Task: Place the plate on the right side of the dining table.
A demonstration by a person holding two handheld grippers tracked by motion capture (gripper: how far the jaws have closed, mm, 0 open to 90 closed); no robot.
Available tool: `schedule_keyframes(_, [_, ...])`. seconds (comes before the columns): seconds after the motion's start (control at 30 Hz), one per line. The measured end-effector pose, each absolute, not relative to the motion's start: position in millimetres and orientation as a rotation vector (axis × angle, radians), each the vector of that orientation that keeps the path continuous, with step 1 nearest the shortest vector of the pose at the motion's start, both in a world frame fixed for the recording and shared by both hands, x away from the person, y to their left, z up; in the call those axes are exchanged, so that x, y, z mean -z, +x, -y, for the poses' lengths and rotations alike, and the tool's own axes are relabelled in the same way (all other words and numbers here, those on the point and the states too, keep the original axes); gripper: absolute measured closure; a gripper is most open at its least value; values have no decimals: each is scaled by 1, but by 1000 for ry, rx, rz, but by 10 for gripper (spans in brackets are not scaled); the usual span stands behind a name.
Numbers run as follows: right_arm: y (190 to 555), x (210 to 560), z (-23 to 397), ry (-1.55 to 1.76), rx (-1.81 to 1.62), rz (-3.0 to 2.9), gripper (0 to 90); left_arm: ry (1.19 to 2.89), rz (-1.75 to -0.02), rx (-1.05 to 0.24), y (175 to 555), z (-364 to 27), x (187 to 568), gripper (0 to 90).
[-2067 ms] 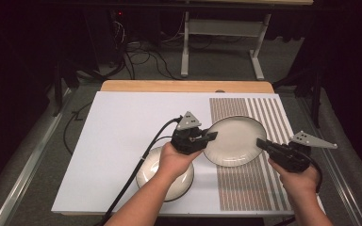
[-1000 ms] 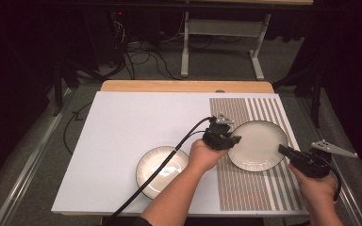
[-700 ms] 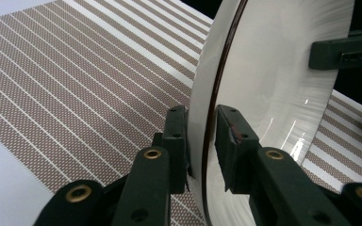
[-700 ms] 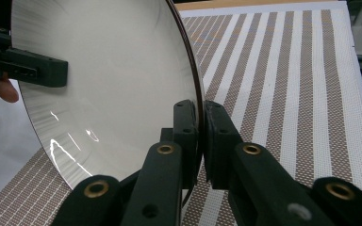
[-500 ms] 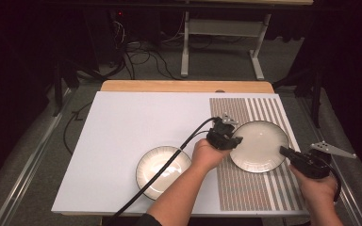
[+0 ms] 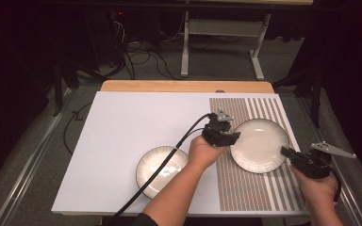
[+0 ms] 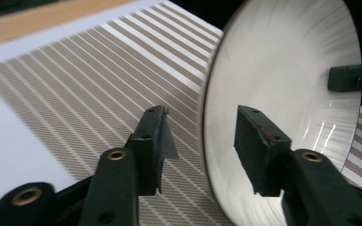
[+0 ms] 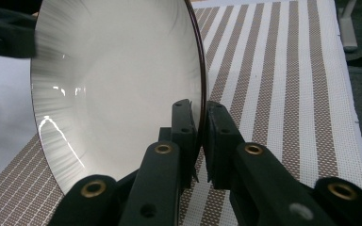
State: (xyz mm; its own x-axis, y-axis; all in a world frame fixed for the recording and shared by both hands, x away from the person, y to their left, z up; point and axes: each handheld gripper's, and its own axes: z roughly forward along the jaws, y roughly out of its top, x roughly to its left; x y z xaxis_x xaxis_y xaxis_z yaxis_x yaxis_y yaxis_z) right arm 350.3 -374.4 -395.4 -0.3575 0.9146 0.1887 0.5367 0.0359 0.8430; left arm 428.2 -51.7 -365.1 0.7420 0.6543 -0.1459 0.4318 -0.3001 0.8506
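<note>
A white plate with a dark rim (image 6: 259,146) lies on the striped mat (image 6: 254,188) at the right. My right gripper (image 6: 285,151) is shut on its right rim; in the right gripper view the jaws (image 8: 200,141) pinch the plate's (image 8: 118,84) edge. My left gripper (image 6: 233,136) is at the plate's left rim. Its jaws have just been opening: in the left gripper view the gripper (image 7: 205,146) straddles the rim of the plate (image 7: 287,70) without touching it. A second, similar plate (image 6: 162,169) sits on the white board near the front.
The white board (image 6: 136,122) covers the table's left and middle, with a wooden edge (image 6: 184,86) behind it. The left gripper's black cable (image 6: 169,160) crosses the second plate. Desk legs and cables stand on the floor beyond.
Since the earliest frame both grippers carried the plate to the right onto the striped mat. Over the last second the hands and the plate have hardly shifted.
</note>
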Motion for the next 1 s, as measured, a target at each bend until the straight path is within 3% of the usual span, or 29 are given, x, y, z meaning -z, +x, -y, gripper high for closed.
schedule_keyframes(0.67, [353, 396, 372, 1491, -1203, -1915, 844, 1743, -971, -502, 389, -111, 352, 212])
schedule_keyframes(1.0, [355, 398, 372, 1519, -1172, -1917, 831, 1676, -989, -599, 351, -183, 358, 145])
